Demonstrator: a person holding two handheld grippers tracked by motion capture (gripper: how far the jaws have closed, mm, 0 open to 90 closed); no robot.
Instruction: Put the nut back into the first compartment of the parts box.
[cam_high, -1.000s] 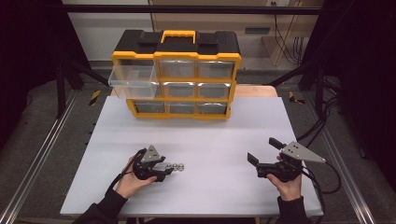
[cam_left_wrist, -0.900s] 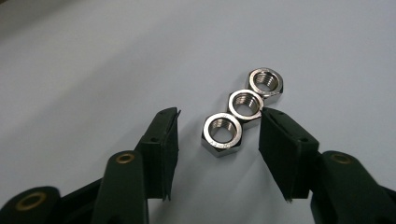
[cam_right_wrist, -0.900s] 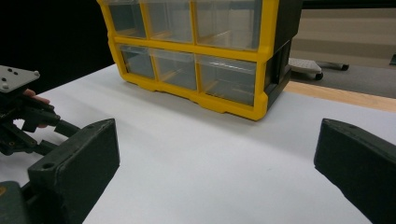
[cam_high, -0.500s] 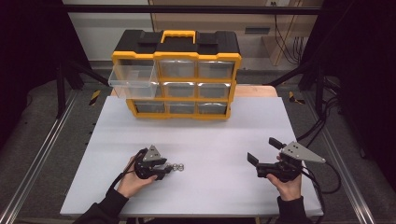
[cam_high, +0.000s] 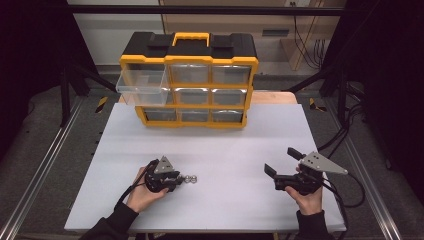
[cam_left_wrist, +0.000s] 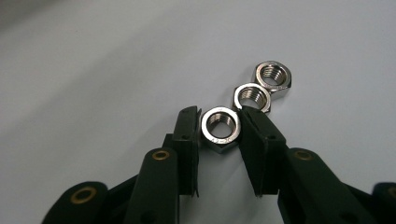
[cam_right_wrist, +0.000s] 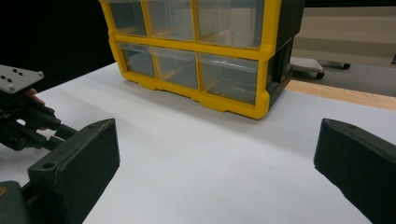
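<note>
Left gripper (cam_left_wrist: 219, 133) just been closing around nearest nut (cam_left_wrist: 220, 129) on white table (cam_high: 225, 150), apparently touching both sides. Risk: neighbouring nut (cam_left_wrist: 252, 97) touching, likely dragged along. Right gripper (cam_high: 285, 165) spread wide, empty.

Three steel nuts (cam_left_wrist: 258, 99), one organizer (cam_high: 188, 80)

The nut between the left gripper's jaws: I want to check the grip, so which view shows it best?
The left gripper view: the nearest nut sits close up between the left gripper, whose jaws have just been closing, beside two more nuts. In the high view they are tiny specks.
</note>
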